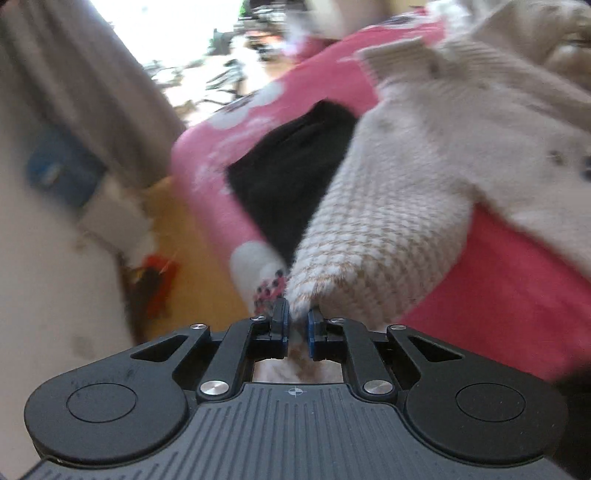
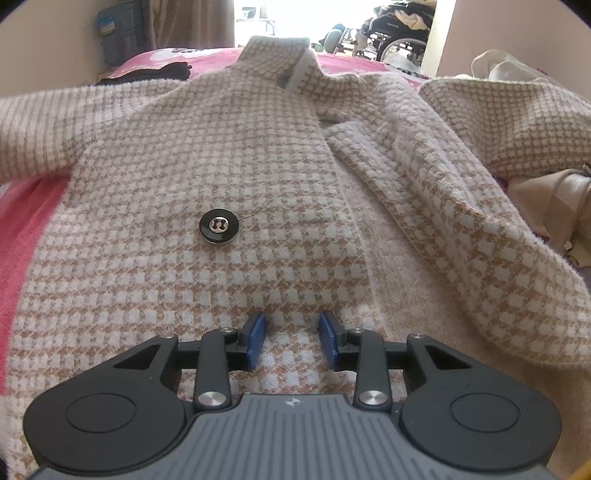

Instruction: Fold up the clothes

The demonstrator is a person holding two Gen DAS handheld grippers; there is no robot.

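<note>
Closest to the left wrist camera, the left gripper point(image 1: 296, 328) has its blue pads drawn narrow and pinched on the cuff end of a sleeve point(image 1: 373, 240) of the houndstooth cardigan point(image 2: 236, 155), a tan-and-white knit; the fabric bunches between the pads and the sleeve runs up and away toward the garment's body. Beside that sleeve lies a pink blanket point(image 1: 314, 88) with white patches, and on it a black garment point(image 1: 280, 173) sits just left of the sleeve. Farther off, blurred, are a yellowish floor point(image 1: 192, 236), a pale wall and a grey curtain point(image 1: 92, 85). From the right wrist view, the right gripper point(image 2: 291, 339) stands partly open, its pads resting against the cardigan's lower front with knit showing in the gap, not pinched. Just beyond it a black button point(image 2: 218, 226) with a metal centre sits on the front panel. Farther up, the cardigan lies spread across the blanket, collar point(image 2: 284, 55) at the far end, the other sleeve point(image 2: 517, 122) folded across the right. Beyond the bed, a wheelchair point(image 2: 399, 33) stands by a bright opening.
</note>
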